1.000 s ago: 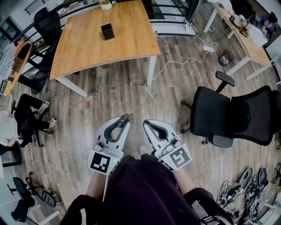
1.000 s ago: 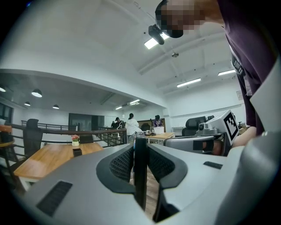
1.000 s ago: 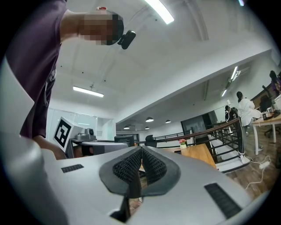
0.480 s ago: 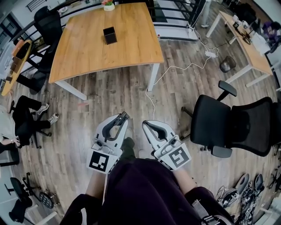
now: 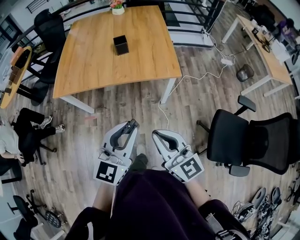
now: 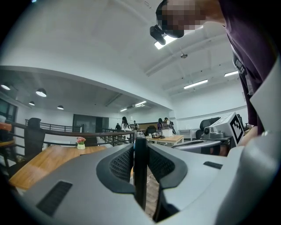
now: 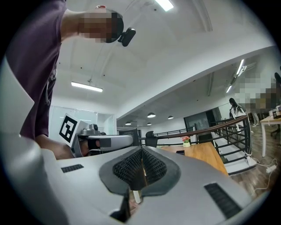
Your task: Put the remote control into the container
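Note:
A small black box-shaped container [image 5: 121, 45] stands on the wooden table [image 5: 89, 65], far ahead in the head view. No remote control shows in any view. My left gripper [image 5: 133, 124] and right gripper [image 5: 156, 133] are held side by side close to my body, above the wood floor and well short of the table. The left gripper [image 6: 139, 145] has its jaws pressed together with nothing between them. My right gripper [image 7: 141, 151] is likewise shut and empty. The right gripper view shows the table [image 7: 204, 154] in the distance.
A black office chair [image 5: 248, 140] stands to the right, with a white cable [image 5: 187, 79] running across the floor toward the table leg. A flower pot [image 5: 117, 6] sits at the table's far edge. A seated person [image 5: 18, 131] and dark chairs are left; another desk [image 5: 262, 42] is far right.
The table and container have slid lower in the head view, so I have moved toward them. Both grippers keep the same pose and stay shut.

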Demonstrator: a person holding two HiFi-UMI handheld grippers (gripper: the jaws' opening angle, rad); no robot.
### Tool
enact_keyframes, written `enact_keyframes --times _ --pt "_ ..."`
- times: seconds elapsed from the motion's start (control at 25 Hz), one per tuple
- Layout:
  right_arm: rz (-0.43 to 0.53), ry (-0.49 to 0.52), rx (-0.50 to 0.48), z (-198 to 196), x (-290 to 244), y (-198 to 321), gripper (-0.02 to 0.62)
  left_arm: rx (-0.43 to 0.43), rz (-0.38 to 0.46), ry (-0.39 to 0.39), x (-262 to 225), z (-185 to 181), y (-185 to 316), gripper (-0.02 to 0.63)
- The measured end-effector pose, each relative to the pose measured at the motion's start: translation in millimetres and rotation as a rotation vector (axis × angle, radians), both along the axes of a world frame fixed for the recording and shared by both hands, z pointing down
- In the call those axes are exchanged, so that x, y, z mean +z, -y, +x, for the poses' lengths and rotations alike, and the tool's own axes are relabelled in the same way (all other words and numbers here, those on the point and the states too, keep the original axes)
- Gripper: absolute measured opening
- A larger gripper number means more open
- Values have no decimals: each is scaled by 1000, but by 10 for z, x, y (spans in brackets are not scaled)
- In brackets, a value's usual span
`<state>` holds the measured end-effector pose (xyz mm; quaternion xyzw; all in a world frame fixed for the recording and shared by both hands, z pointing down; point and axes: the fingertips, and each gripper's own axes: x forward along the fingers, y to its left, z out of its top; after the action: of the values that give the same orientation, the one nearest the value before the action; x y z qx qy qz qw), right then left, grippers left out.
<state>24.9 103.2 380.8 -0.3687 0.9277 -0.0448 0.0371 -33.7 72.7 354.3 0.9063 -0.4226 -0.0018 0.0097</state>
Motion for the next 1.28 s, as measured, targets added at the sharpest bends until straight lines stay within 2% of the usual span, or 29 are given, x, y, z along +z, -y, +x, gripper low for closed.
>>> enact_keyframes --times 0.6,0.96,1.28 --pt "-27 -32 44 -757 46 1253 18 38 -45 -33 129 -756 1302 86" --pt "-31 -40 63 -915 81 1641 18 79 -41 -49 183 -819 1725 86" --pt "-9 -29 49 -904 10 2184 18 66 -31 -43 164 -823 2223 86"
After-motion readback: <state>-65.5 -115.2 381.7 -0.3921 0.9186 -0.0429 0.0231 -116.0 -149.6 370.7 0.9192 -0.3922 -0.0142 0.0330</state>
